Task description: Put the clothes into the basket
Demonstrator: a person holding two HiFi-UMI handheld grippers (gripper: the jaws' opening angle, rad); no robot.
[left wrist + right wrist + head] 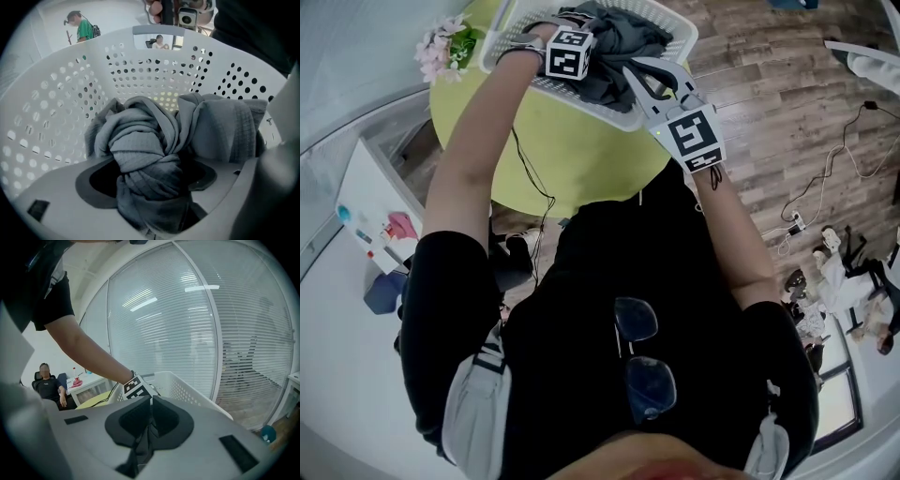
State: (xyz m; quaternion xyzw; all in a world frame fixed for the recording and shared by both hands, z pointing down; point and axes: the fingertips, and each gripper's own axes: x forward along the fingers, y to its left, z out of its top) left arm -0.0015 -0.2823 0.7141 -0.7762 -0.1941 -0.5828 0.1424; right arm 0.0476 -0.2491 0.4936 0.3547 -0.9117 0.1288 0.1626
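Observation:
A white perforated basket [686, 36] stands on a round yellow-green table [553, 159] and holds dark grey clothes [619, 37]. My left gripper [589, 39] reaches down into it. In the left gripper view a twisted grey garment [140, 140] lies between the wide-set jaws of the left gripper [150, 185], with dark gaps between the cloth and the pads, and the basket wall [47, 117] rises behind it. A second grey garment [225, 131] lies to its right. My right gripper [636, 73] is at the basket's near rim, shut on a strip of dark cloth [143, 446].
Pink flowers [442, 42] stand on the table left of the basket. A white desk [375, 197] with small items is at the left. Cables [825, 178] run over the wooden floor at the right. A glass wall with blinds [197, 324] and a seated person [47, 385] show beyond.

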